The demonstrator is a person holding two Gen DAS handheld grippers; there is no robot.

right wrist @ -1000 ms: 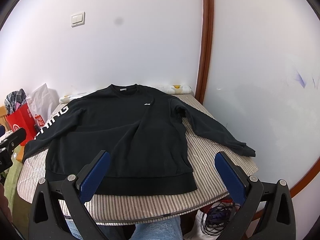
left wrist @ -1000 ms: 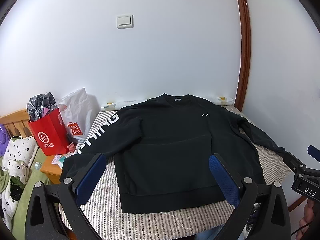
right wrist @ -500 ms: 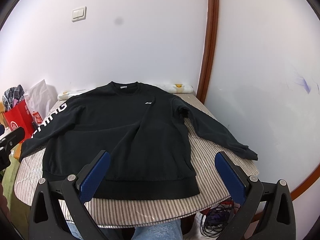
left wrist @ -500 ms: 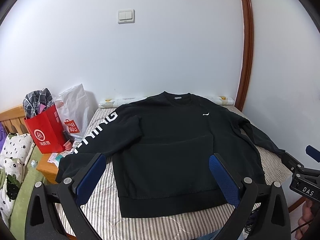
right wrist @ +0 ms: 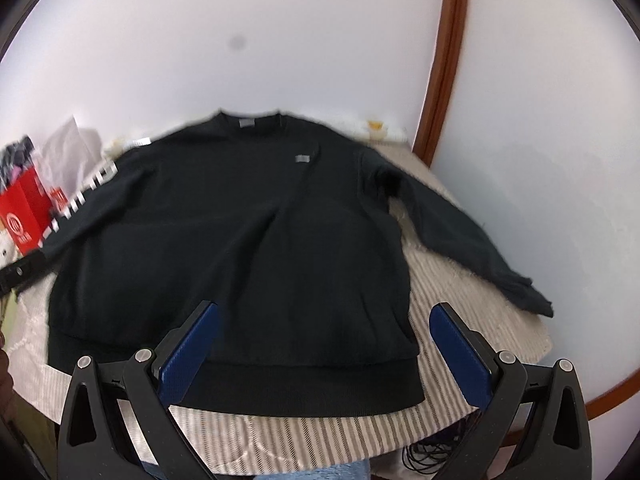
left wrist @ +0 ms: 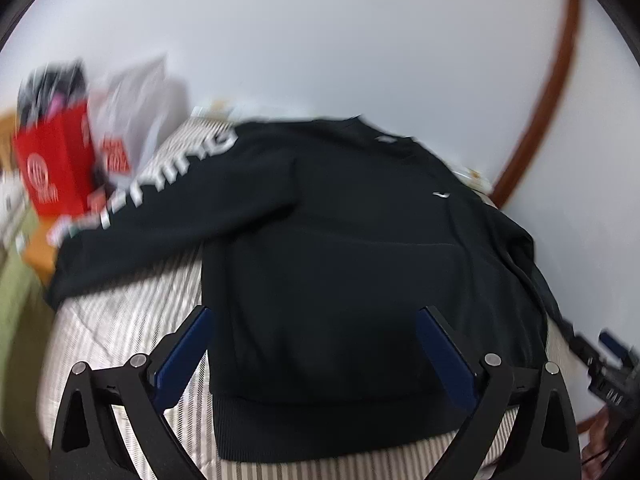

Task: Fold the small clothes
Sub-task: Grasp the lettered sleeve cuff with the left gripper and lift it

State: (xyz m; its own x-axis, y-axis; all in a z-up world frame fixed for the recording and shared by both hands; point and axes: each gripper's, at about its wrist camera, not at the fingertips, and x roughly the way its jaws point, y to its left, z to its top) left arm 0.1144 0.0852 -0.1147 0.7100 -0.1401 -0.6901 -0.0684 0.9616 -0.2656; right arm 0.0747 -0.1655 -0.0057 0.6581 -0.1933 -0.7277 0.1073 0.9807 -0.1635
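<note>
On the striped bed (left wrist: 120, 320), the left wrist view shows the black sweater (left wrist: 340, 240) flat, hem toward the left gripper (left wrist: 316, 344), which is wide apart and empty. From the right wrist view, the right gripper (right wrist: 324, 340), also apart, hangs over the hem's right corner.

black sweatshirt (right wrist: 240, 248) — flat, face-up | sleeves spread — striped surface (right wrist: 460, 280)
</note>
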